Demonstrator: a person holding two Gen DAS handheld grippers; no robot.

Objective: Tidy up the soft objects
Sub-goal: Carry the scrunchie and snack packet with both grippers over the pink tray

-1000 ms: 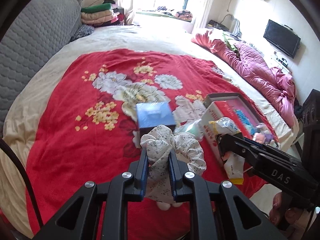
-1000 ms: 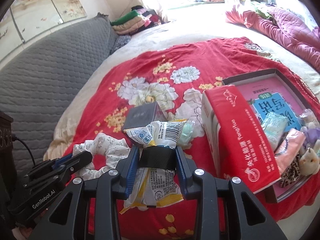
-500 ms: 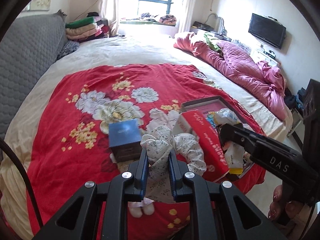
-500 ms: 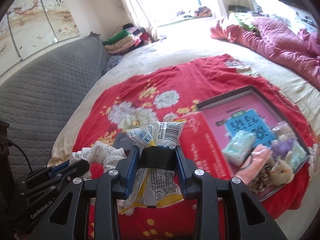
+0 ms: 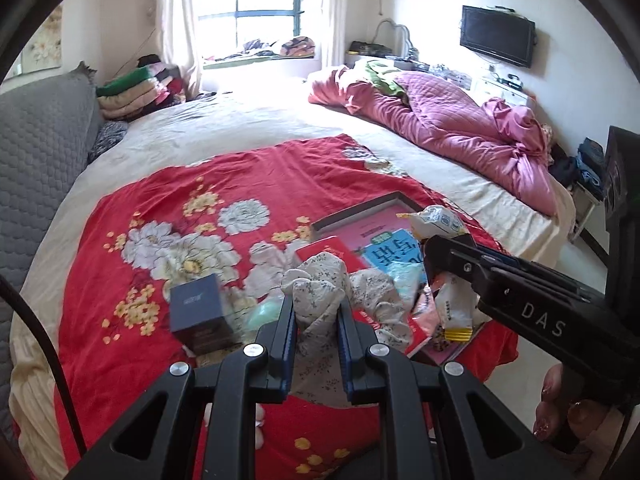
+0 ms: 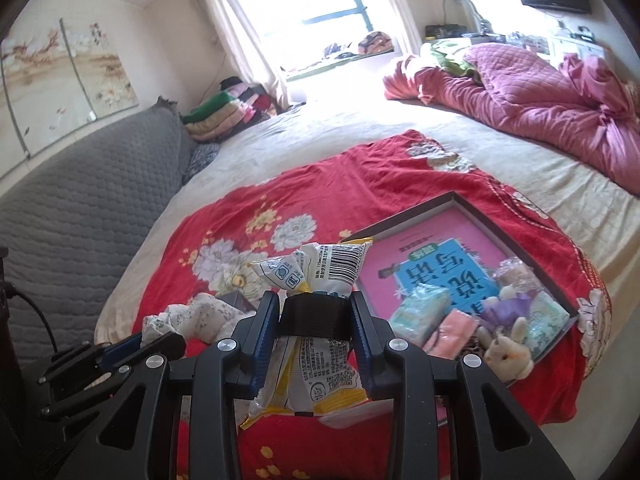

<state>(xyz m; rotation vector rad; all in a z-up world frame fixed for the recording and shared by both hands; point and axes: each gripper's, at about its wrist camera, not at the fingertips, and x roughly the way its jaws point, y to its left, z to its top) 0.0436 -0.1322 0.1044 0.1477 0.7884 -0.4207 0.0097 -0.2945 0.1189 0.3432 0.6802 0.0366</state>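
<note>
My left gripper (image 5: pixel 314 308) is shut on a white floral fabric scrunchie (image 5: pixel 316 288), held above the red flowered blanket (image 5: pixel 160 184). My right gripper (image 6: pixel 314 312) is shut on a yellow-and-white snack packet (image 6: pixel 320 268), which also shows in the left wrist view (image 5: pixel 436 220). A shallow dark-rimmed box tray (image 6: pixel 456 200) with a pink and blue lining lies on the blanket at right. It holds a tissue pack (image 6: pixel 420 308), a pink cloth (image 6: pixel 452 328), a plush rabbit (image 6: pixel 506 356) and other soft items.
A dark blue box (image 5: pixel 198 312) stands on the blanket at left. A red carton (image 5: pixel 332 248) lies by the tray. A crumpled pink quilt (image 5: pixel 460 128) lies at the far right. A grey padded headboard (image 6: pixel 80 216) is on the left, folded clothes (image 5: pixel 136 92) at the back.
Both grippers have risen and drawn back from the bed with their loads, so more of the room shows. The tray now lies ahead of the right gripper.
</note>
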